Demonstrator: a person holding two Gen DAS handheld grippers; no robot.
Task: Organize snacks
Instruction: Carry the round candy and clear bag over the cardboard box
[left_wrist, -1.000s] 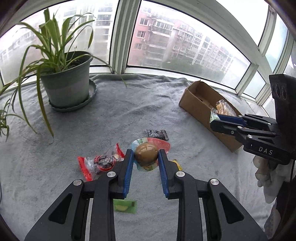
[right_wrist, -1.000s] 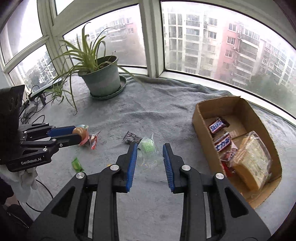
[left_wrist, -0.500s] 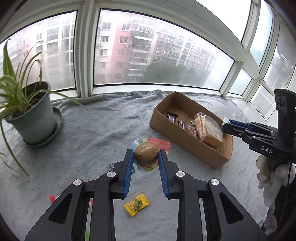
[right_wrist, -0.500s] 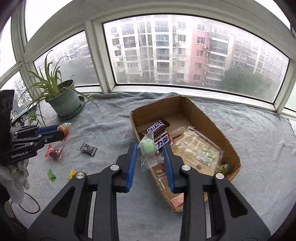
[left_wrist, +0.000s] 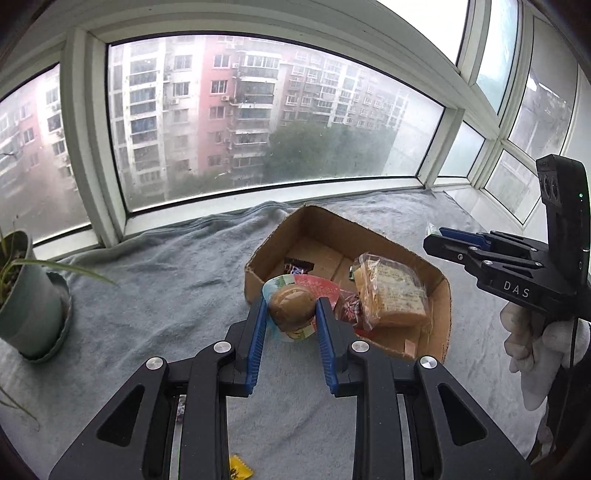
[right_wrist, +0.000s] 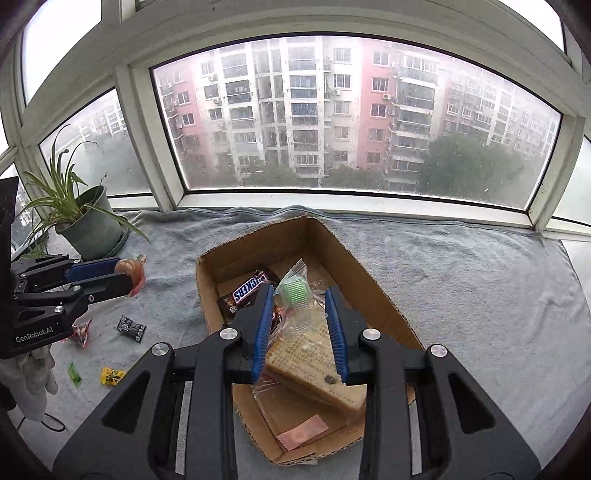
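Surface: a grey towel-like cloth (right_wrist: 461, 280) is spread over the window ledge; all items are carried on it.
Box: an open brown cardboard box (right_wrist: 373, 295) lies on the cloth below the right claw; seen also from the left wrist (left_wrist: 441, 291).
Box contents: a clear-wrapped slab of pale cake (right_wrist: 314, 354), a brown Snickers bar (right_wrist: 247, 290) and a pink sachet (right_wrist: 303, 432) are already lodged inside.
Left claw: the left claw (left_wrist: 291, 314) is pressed onto a brown egg-shaped snack in a red and blue wrapper (left_wrist: 291, 308), held in the air just short of the box's near wall.
Right claw: the right claw (right_wrist: 299, 314) hangs over the box interior with a small clear packet holding a green ridged sweet (right_wrist: 293, 291) between its fingers; jaws appear slightly parted, and grip contact cannot be told with certainty.
Step judged: drop-off of both held snacks into the box.
Method, right: the packet is best lowered close to the cake slab before release, so that it is not bounced over the wall.
Method, left: the egg snack should be carried past the near wall, then released low; being round, it is likely to roll.
Remaining: a black sachet (right_wrist: 131, 328), a red wrapper (right_wrist: 81, 330), a yellow sweet (right_wrist: 112, 376) and a green sweet (right_wrist: 75, 373) lie loose on the cloth, left of the box.
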